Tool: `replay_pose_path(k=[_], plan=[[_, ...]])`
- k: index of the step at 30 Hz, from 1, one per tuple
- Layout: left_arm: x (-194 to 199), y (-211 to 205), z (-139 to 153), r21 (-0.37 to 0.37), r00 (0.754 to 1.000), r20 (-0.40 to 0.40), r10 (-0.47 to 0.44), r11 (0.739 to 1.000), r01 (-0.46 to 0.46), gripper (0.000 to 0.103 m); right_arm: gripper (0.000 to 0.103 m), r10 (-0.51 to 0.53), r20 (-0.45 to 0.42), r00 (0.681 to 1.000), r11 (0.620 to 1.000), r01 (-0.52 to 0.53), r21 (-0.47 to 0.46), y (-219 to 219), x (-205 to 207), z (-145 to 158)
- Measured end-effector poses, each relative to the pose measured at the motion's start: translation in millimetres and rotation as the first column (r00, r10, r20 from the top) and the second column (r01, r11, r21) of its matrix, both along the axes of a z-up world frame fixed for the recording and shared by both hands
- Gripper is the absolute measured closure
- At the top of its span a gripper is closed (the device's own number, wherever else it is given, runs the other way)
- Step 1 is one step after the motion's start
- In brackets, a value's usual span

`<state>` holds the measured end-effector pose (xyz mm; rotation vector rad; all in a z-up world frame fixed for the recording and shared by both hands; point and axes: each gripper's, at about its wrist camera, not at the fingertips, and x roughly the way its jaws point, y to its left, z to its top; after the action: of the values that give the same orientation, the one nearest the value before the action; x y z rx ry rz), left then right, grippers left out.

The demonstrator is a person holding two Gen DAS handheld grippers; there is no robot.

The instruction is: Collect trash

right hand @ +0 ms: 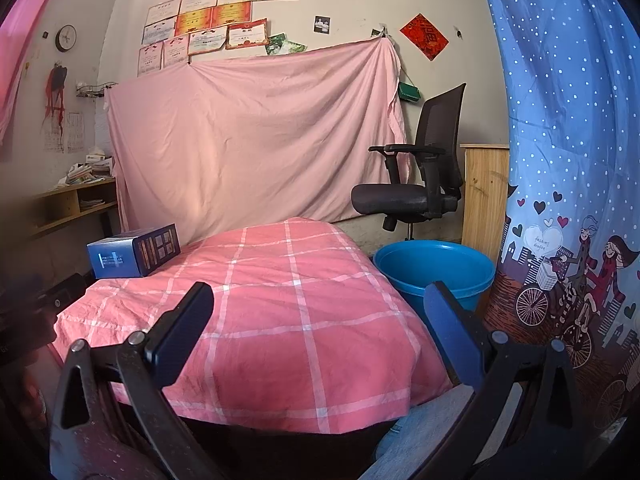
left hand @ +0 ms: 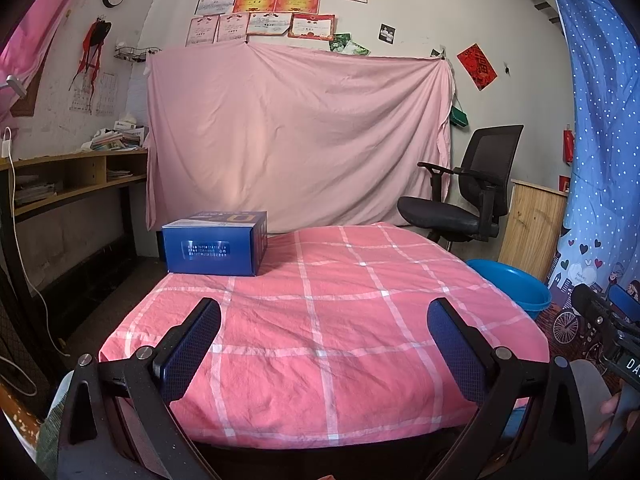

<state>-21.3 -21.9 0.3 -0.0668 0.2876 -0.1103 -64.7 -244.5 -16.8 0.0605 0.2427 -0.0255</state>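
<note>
A blue cardboard box [left hand: 216, 242] stands on the far left corner of a table covered with a pink checked cloth [left hand: 320, 320]; it also shows in the right wrist view [right hand: 132, 250]. A blue plastic basin [right hand: 434, 270] sits on the floor to the right of the table, and its rim shows in the left wrist view [left hand: 512, 286]. My left gripper [left hand: 324, 320] is open and empty above the near part of the cloth. My right gripper [right hand: 318, 308] is open and empty near the table's right front, close to the basin.
A black office chair [left hand: 464, 196] stands behind the table on the right. A pink sheet [left hand: 296, 132] hangs on the back wall. A wooden shelf desk [left hand: 76, 176] runs along the left. A blue dotted curtain [right hand: 572, 160] hangs on the right.
</note>
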Motion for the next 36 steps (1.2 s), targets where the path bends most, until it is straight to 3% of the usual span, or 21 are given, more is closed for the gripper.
replay_pose_path(k=[36], plan=[[-0.1, 0.3, -1.1, -0.001, 1.000, 0.002, -0.001, 1.000, 0.001, 0.002, 0.000, -0.002, 0.000, 1.000, 1.000, 0.002, 0.001, 3.2, 0.0, -0.2]])
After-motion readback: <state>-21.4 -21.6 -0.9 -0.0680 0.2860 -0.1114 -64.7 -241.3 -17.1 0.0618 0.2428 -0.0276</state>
